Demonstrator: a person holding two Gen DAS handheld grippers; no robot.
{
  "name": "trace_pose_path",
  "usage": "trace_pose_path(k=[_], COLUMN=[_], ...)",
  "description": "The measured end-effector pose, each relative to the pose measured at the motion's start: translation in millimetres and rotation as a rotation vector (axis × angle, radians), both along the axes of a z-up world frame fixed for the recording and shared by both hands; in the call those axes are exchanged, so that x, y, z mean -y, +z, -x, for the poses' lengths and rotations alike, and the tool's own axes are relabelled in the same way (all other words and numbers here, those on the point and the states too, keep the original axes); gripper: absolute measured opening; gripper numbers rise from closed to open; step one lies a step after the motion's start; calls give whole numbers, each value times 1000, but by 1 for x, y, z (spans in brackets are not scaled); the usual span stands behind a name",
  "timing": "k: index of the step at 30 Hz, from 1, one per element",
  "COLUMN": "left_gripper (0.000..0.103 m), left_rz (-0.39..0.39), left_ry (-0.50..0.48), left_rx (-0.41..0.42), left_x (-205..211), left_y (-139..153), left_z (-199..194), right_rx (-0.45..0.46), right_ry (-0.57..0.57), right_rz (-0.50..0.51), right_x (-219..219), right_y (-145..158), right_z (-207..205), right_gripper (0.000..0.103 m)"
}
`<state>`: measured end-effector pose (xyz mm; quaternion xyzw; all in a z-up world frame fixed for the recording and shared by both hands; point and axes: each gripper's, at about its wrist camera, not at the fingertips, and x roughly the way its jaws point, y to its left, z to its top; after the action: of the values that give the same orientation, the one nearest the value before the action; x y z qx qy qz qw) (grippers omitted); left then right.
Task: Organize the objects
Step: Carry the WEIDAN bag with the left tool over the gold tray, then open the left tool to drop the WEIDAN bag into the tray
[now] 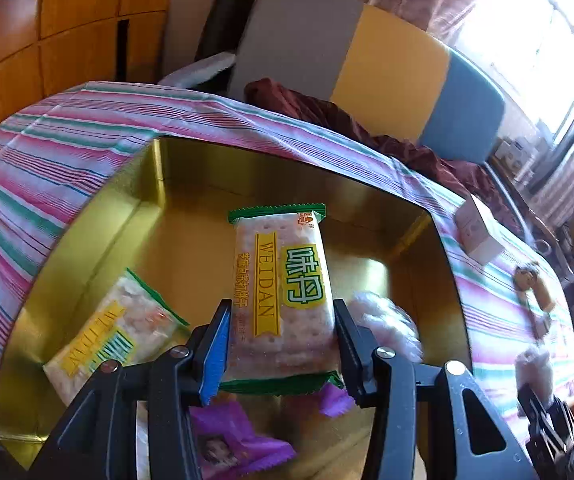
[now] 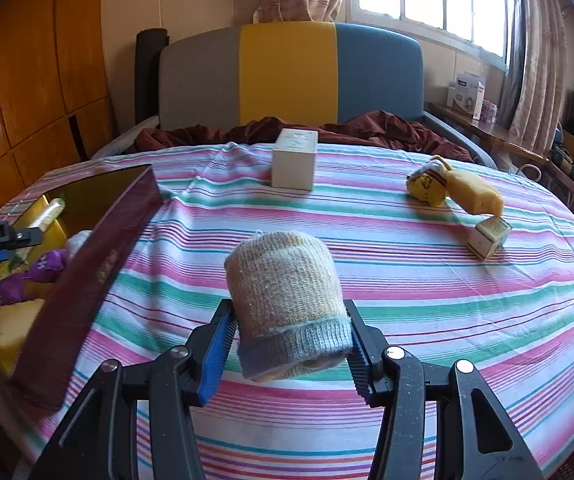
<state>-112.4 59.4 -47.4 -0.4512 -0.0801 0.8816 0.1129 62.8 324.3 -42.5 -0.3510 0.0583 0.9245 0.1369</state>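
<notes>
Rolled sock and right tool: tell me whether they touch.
Touching. The right wrist view shows the right tool with both fingers pressed against the rolled sock, no gap either side.

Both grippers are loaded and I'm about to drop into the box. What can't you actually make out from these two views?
- Left wrist: the purple packet in the gold box is mostly hidden behind the left gripper and its cracker packet.
- Left wrist: the white fluffy item is blurred.
- Right wrist: the box interior is largely blocked by its dark red wall.
- Right wrist: the rolled sock covers the bedsheet beneath the right gripper.

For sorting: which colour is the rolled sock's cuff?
Pale grey-blue cuff on the rolled sock; right wrist view.
</notes>
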Motion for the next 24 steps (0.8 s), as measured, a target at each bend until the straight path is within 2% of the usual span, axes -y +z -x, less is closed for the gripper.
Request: trace_pose_path(k=[6, 11, 16, 24], left_gripper=[48, 49, 49, 49], left_rz=[-23, -23, -56, -29], left_ry=[30, 60, 80, 121], left_rx=[53, 59, -10, -167], left_x=[8, 14, 24, 37], left_y=[-6, -7, 2, 21], left_z=[6, 2, -10, -44], right_rx=[-8, -6, -6, -3], right_ry=[15, 22, 35, 66], right_rz=[7, 11, 28, 46], right_x=[7, 11, 15, 24], right_y=[4, 5, 5, 6], right_z=[0, 0, 0, 2], right_gripper=[53, 53, 53, 53])
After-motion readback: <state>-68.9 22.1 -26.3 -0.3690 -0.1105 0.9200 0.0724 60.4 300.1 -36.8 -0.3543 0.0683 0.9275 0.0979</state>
